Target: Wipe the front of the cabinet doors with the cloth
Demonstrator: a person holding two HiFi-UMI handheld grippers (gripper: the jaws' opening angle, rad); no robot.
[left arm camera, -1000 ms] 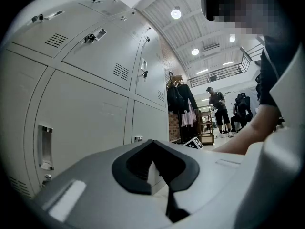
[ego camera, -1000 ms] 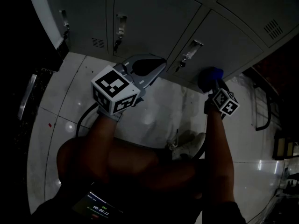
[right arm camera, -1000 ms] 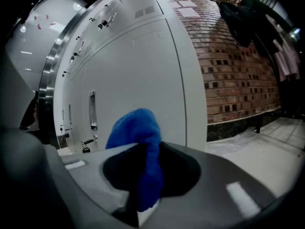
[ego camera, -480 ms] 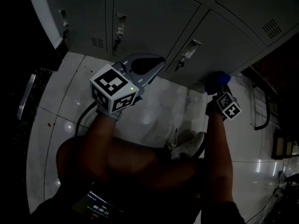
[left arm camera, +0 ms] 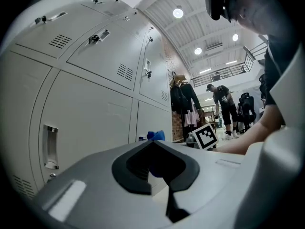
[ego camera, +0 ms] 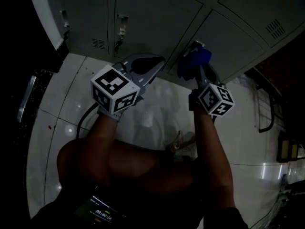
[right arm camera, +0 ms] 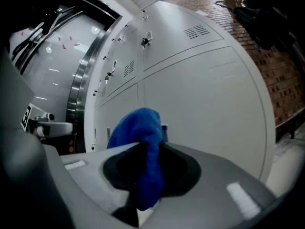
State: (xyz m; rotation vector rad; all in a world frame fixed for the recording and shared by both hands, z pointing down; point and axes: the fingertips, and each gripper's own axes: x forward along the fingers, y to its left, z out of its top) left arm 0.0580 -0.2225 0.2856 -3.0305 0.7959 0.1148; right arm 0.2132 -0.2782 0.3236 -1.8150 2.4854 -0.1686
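Cloth: blue, bunched, clamped between the jaws of the right gripper. It sits at the face of a lower grey cabinet door, right over that door's latch handle. Contact with the metal can't be confirmed. In the right gripper view the cloth hangs down through the jaw opening and blocks the middle of the door behind it.

Left gripper: jaws together, nothing between them. It is held just off the neighbouring door, above the white tiled floor.

Surroundings: another latch handle and vent slits lie to the left. The left gripper view shows hanging dark garments and a standing person far off.

Containers: every visible cabinet door is closed, so the contents are hidden.
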